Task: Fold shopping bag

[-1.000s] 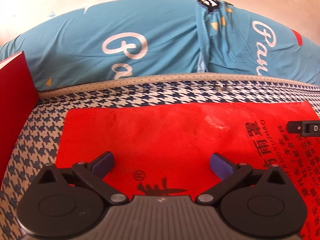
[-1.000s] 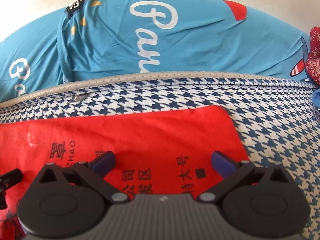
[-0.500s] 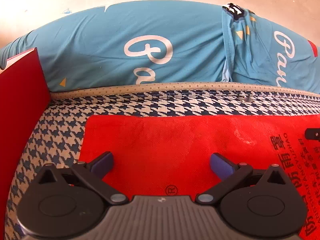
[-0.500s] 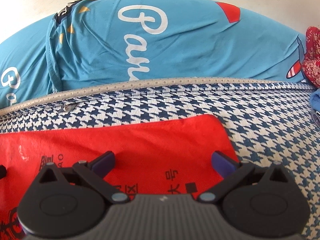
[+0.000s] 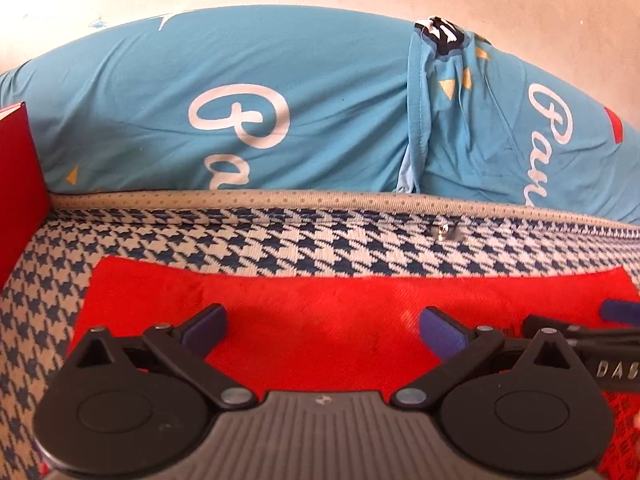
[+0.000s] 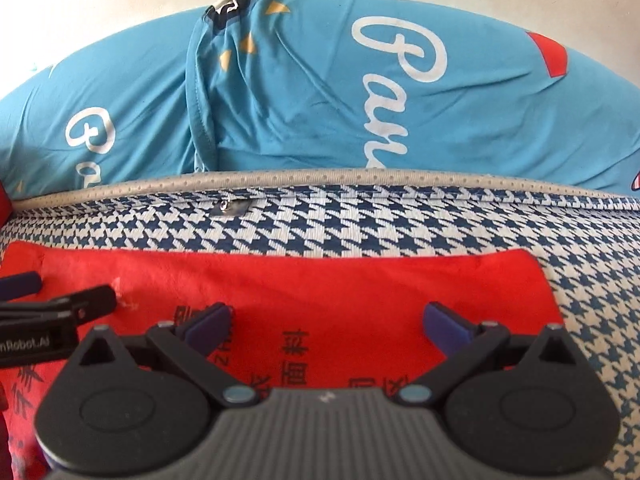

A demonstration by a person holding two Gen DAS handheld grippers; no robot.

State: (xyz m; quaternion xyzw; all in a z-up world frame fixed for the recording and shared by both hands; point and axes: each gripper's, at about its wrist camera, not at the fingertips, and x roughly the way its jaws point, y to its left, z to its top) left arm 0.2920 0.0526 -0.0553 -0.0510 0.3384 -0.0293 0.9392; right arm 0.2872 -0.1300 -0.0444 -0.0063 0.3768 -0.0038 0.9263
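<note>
A red shopping bag (image 5: 320,312) with black printed characters lies flat on a blue-and-white houndstooth cushion (image 5: 320,240). My left gripper (image 5: 322,330) hovers open over the bag's left part, nothing between its purple pads. In the right wrist view the same red bag (image 6: 320,284) reaches to its right edge, and my right gripper (image 6: 326,326) stands open above it. The right gripper's finger (image 5: 580,330) shows at the right edge of the left wrist view. The left gripper's finger (image 6: 60,304) shows at the left edge of the right wrist view. Both sit close side by side.
Blue pillows (image 5: 240,120) with white script lean against a pale wall behind the cushion's beige piped edge (image 5: 280,200). A red upright panel (image 5: 16,184) stands at the far left. A zipper pull (image 6: 226,208) sits near the back seam. Bare houndstooth lies right of the bag (image 6: 592,280).
Both grippers have drawn toward each other over the bag. The bag's far edge now looks nearer to the fingers, and each gripper shows in the other's view.
</note>
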